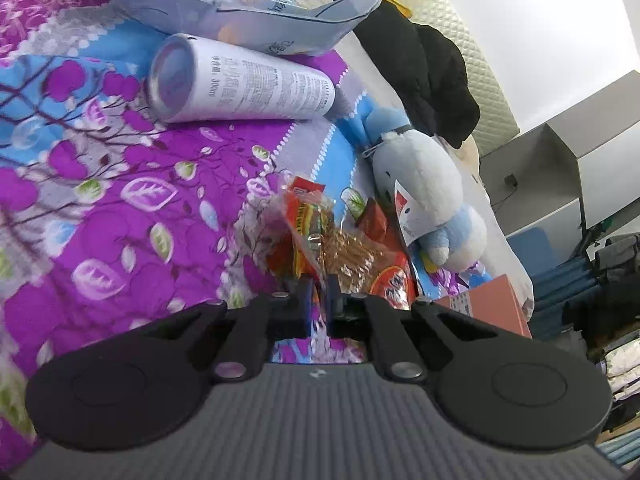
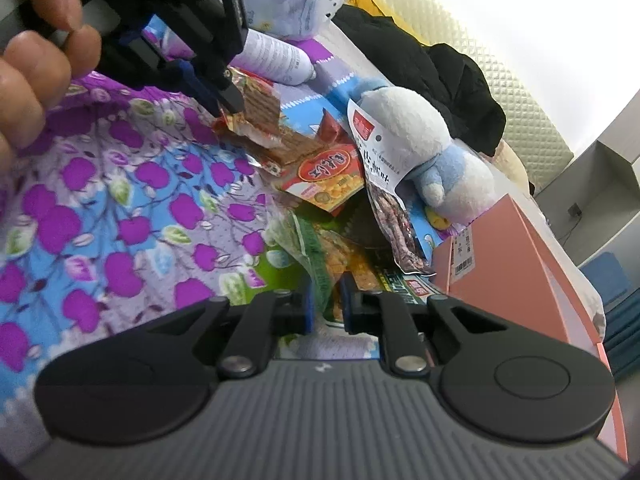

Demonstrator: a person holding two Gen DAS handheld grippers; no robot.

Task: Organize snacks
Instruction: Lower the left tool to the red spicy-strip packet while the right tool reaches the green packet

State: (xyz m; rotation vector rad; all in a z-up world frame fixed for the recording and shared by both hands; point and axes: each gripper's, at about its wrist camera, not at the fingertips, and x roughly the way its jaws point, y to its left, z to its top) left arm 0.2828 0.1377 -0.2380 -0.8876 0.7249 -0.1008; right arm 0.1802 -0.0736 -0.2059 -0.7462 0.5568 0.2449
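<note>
left hand-held gripper (image 1: 319, 285): jaws narrow, pinched on the edge of a clear snack bag (image 1: 312, 224) with red and orange print, which stands up just ahead of the fingertips. same gripper shows in the right wrist view (image 2: 226, 100), upper left, gripped by a hand (image 2: 36, 60), the bag's crinkled edge at its tips.

right hand-held gripper (image 2: 326, 300): jaws narrow, closed on the edge of a green-striped bag (image 2: 320, 256) of yellow-brown snacks, which lies directly ahead on the bed.

bed: purple and blue floral quilt (image 1: 112, 208).

ahead of the right gripper, beyond the green-striped bag: a red pack (image 2: 326, 178) with yellow pieces printed on it, partly under the clear bag. a white-and-dark pouch (image 2: 386, 204) leans against a plush toy (image 2: 424, 148), white and pale blue, ahead and to the right.

right of the right gripper: pink box (image 2: 508, 272) with a barcode label, just beside the snack pile.

far ahead of the left gripper: white can (image 1: 240, 80) on its side on the quilt, touching a pale blue pouch (image 1: 256, 12) beyond it. black clothing (image 1: 424, 64) lies behind the plush toy.
</note>
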